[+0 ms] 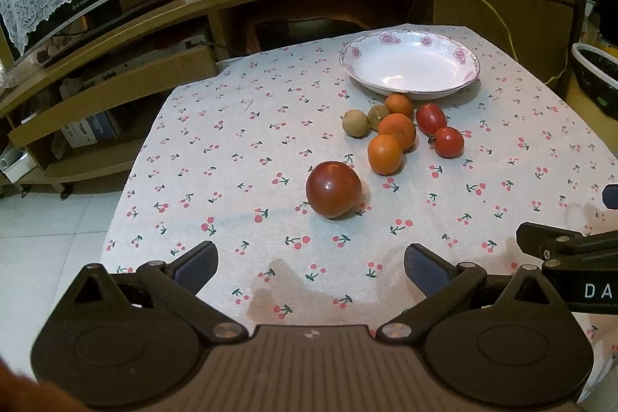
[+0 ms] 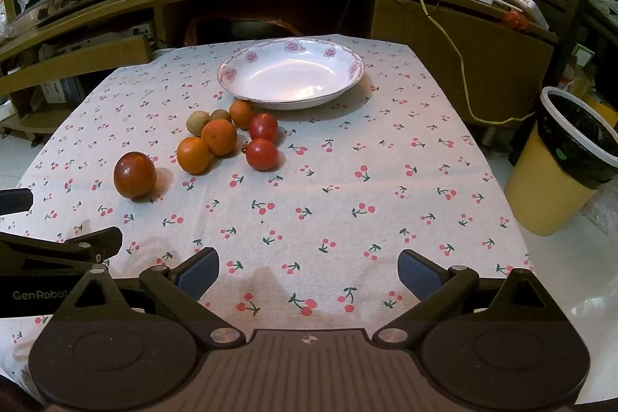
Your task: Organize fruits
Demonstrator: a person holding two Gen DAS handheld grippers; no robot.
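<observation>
Left wrist view showed the big tomato (image 1: 333, 189) straight ahead of the empty, spread left tongs (image 1: 311, 265), nearer them than the likewise spread right tongs (image 2: 308, 268).

White tablecloth (image 1: 239, 157) printed with red cherries; white plate (image 1: 409, 64) with pink flowers on rim; yellow bin (image 2: 548, 188), black liner.

Behind the plate (image 2: 290, 74), the far small orange (image 2: 241, 113) sat partly hidden by the rim. One brown fruit (image 2: 220, 114) was half covered by an orange (image 2: 219, 137). The yellow bin (image 2: 567, 165) was cut off at the picture's edge.
</observation>
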